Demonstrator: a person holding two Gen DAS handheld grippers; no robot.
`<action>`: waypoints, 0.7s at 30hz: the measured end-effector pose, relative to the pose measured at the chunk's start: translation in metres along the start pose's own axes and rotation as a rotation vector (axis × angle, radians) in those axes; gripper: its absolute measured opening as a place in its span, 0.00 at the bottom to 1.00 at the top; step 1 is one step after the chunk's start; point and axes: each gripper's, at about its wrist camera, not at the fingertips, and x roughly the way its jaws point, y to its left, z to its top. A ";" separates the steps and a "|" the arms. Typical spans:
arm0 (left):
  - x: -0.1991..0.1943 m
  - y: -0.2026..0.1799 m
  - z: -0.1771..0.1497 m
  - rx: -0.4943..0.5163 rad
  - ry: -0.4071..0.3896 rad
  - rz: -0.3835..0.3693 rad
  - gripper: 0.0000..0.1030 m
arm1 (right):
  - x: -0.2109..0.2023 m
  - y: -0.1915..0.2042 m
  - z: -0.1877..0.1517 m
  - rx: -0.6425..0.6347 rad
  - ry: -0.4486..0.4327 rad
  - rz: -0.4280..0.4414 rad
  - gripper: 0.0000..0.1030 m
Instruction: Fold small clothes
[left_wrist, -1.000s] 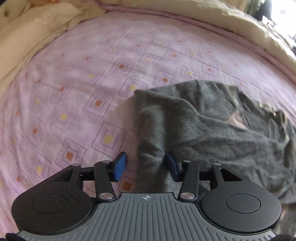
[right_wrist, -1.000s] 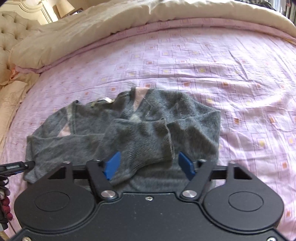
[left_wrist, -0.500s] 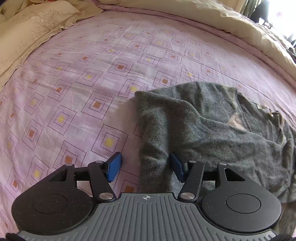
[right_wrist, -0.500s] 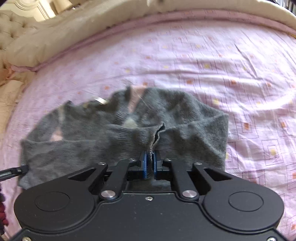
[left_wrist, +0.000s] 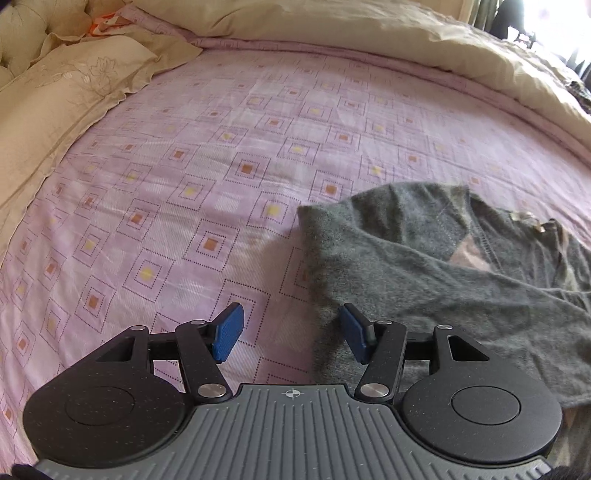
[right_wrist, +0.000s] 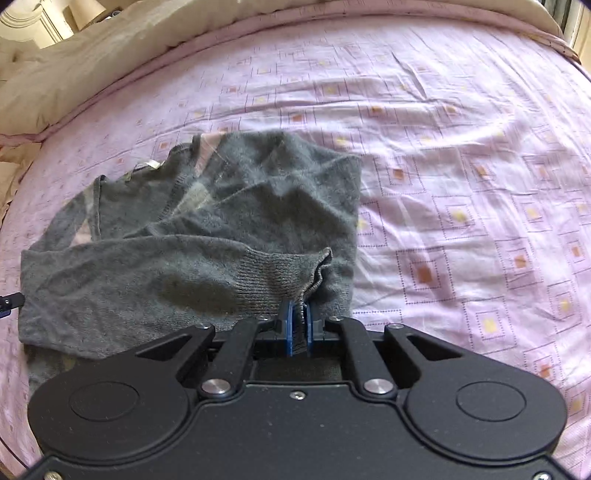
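— Where's the sweater (right_wrist: 192, 236) lying?
— On the pink sheet (right_wrist: 461, 155), and your right gripper (right_wrist: 298, 326) is pinching its ribbed cuff (right_wrist: 291, 273).
— My left gripper (left_wrist: 291, 332)?
— It's gaping beside the sweater's edge; bare sheet is stretching leftward toward the pillows (left_wrist: 66, 92).

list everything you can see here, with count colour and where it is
sweater: one, grey with pale pink patches near the neck, lying rumpled on the bedsheet, one ribbed cuff pinched by the right gripper
bedsheet: one, lilac with square motifs in orange and yellow, covering the bed
duvet: one, beige, bunched along the far edge of the bed
pillow: one, beige with a flower outline, far left corner
headboard: one, beige, tufted, behind the pillow
left gripper: one, black with blue pads, open, at the sweater's edge
right gripper: one, black with blue pads, shut on the cuff
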 end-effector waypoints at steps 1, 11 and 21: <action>0.003 -0.001 -0.001 0.008 0.009 0.005 0.54 | 0.001 0.002 -0.001 -0.012 -0.002 -0.002 0.15; 0.016 0.010 -0.009 0.051 0.029 0.040 0.63 | 0.001 -0.003 -0.003 -0.045 -0.012 -0.125 0.33; -0.028 -0.015 0.001 0.105 -0.096 -0.056 0.65 | -0.022 0.033 0.004 -0.152 -0.132 -0.047 0.77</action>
